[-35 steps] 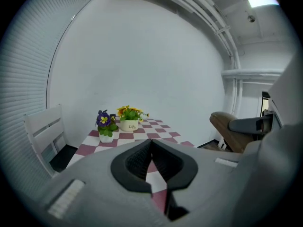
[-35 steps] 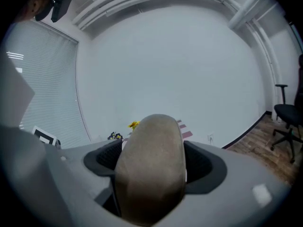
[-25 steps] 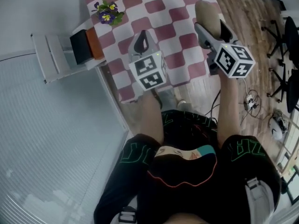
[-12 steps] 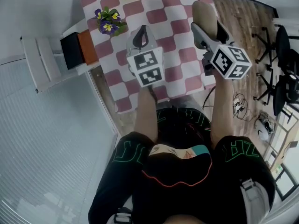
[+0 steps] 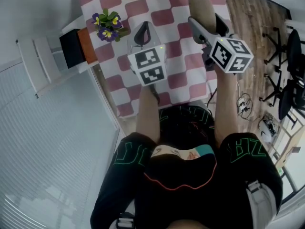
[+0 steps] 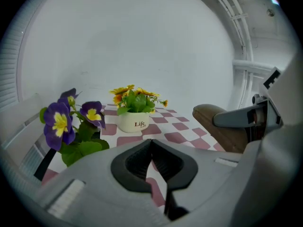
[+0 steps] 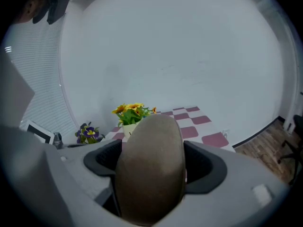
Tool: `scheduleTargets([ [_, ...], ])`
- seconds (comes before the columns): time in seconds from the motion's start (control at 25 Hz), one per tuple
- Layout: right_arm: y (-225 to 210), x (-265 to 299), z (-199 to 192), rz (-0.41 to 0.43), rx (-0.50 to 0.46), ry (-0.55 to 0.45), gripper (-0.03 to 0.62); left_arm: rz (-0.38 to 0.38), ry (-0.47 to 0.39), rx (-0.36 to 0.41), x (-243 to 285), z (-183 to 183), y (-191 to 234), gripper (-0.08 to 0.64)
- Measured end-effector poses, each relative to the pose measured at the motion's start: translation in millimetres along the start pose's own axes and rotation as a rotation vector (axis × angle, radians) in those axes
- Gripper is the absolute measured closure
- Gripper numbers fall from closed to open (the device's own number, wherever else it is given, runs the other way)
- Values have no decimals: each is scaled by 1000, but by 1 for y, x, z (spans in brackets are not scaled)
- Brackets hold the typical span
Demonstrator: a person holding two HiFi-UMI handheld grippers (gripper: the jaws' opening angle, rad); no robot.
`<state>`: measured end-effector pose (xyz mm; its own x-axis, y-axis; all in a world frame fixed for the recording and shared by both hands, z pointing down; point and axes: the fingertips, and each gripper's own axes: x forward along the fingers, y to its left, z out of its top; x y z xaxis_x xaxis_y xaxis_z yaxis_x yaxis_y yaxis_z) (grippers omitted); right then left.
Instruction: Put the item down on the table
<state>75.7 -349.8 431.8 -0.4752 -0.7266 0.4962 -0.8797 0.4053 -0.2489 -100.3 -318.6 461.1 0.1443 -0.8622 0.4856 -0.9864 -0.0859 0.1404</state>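
Note:
A brown, rounded oblong item [image 5: 200, 6] is held above the right side of the red-and-white checked table [image 5: 167, 18], with my right gripper [image 5: 206, 25] shut on it. In the right gripper view the item [image 7: 151, 164] fills the space between the jaws and hides the fingertips. My left gripper [image 5: 143, 32] hangs over the middle of the table, shut, with nothing in it; its black pads [image 6: 142, 157] meet at the tips. The left gripper view shows the brown item [image 6: 215, 122] and the right gripper [image 6: 241, 117] off to the right.
A purple flower plant [image 5: 107, 22] stands at the table's left edge and a white pot of yellow flowers [image 6: 135, 110] at its far end. A black and orange box [image 5: 71, 46] sits on a white shelf on the left. Office chairs [image 5: 290, 70] and cables [image 5: 243, 101] are on the wooden floor at the right.
Both grippers have moved a little further over the table, the right one still carrying the brown item. Neither gripper's jaws have changed.

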Motion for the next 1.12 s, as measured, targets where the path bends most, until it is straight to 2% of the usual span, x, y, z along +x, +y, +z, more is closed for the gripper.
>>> scheduleTargets([
  [0.36,-4,65,-25,67,-38,123,183,36,51,-34,27,-14,6,549],
  [0.6,-1,99,-62,56,-149,250,181,52,66,-69,36,-22,8,551],
  [0.8,-1,102,-64,66,-148,243,181,64,71,-79,41,-26,11,550],
  [1.12,-1,102,-65,71,-137,247,178,55,32,-70,29,-14,6,549],
])
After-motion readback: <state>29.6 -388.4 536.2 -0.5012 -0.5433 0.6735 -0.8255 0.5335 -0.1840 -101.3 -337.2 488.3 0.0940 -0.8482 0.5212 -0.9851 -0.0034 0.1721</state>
